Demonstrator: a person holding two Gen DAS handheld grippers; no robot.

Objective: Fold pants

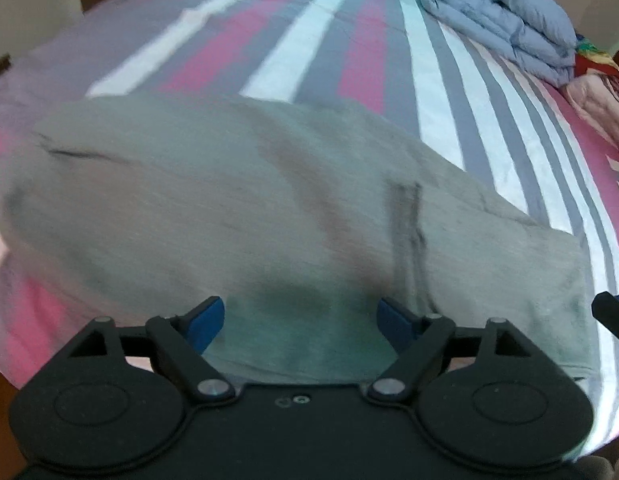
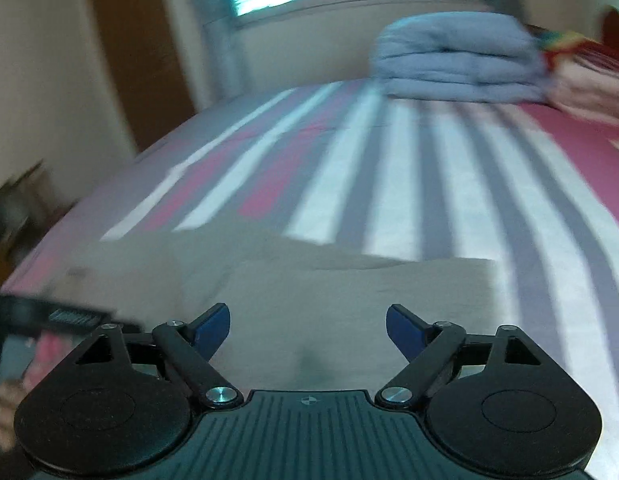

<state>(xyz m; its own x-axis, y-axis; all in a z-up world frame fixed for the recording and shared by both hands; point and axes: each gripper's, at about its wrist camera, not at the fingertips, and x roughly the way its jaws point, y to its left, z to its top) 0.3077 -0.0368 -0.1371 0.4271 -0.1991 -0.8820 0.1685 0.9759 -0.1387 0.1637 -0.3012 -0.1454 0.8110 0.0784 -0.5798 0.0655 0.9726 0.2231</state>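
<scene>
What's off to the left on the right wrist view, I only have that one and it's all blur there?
Observer: That's the left claw. In its own view, it's open over the pants, gripping nothing.
Operator: Does the left view show my right claw?
Observer: Only a black tip at its right edge, beside the pants' end. The right view shows it open.
Operator: How do the pants lie further left?
Observer: They stretch across the bed as one long grey band, with a dark seam near the right end.
Operator: Anything by the quilt?
Observer: The left view shows the blue quilt folded, with pink bedding just beside it.
</scene>
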